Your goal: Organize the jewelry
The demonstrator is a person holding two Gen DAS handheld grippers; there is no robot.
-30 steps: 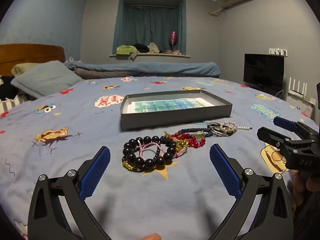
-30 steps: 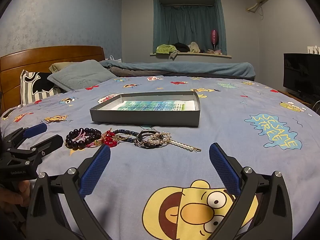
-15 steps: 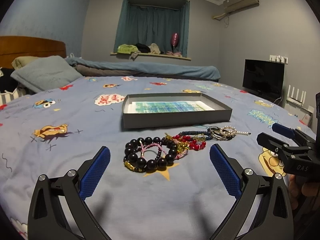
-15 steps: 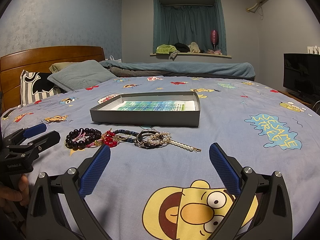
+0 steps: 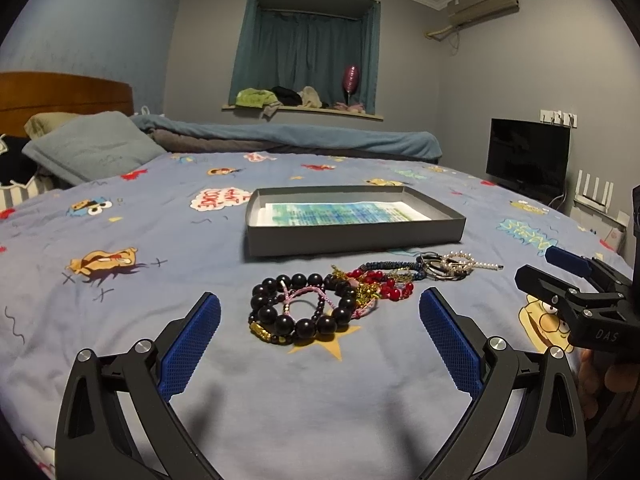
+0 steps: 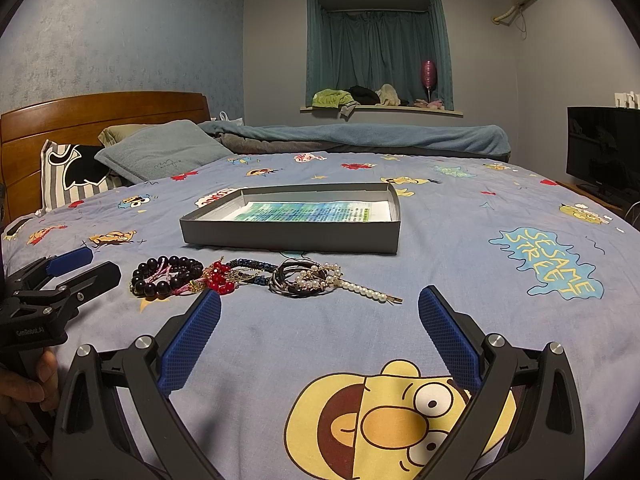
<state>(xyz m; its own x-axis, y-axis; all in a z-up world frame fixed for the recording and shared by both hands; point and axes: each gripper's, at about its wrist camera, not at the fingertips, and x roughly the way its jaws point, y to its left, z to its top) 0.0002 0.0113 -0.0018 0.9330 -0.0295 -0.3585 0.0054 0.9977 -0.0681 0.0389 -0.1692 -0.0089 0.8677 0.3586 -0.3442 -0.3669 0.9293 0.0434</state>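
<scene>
A row of jewelry lies on the blue cartoon bedsheet: a black bead bracelet (image 5: 306,312) with pink cord, red beads (image 5: 386,284), a dark blue bracelet (image 5: 390,267), and a pearl hair clip (image 6: 370,291) with rings. Behind it sits a shallow grey box (image 5: 352,236) lined with printed paper, also in the right wrist view (image 6: 288,236). My left gripper (image 5: 320,328) is open, low over the sheet just short of the black beads. My right gripper (image 6: 320,324) is open, just short of the pearl clip. Both are empty.
Pillows (image 6: 160,156) and a wooden headboard (image 6: 100,116) lie at the far left. A rolled blue duvet (image 6: 380,140) runs along the far side. A TV (image 5: 528,160) stands at the right. Each gripper shows in the other's view, left (image 6: 60,284), right (image 5: 572,292).
My left gripper has tilted and moved slightly, so the jewelry sits a little higher in its view. The right gripper has barely moved. Nothing was taken hold of.
</scene>
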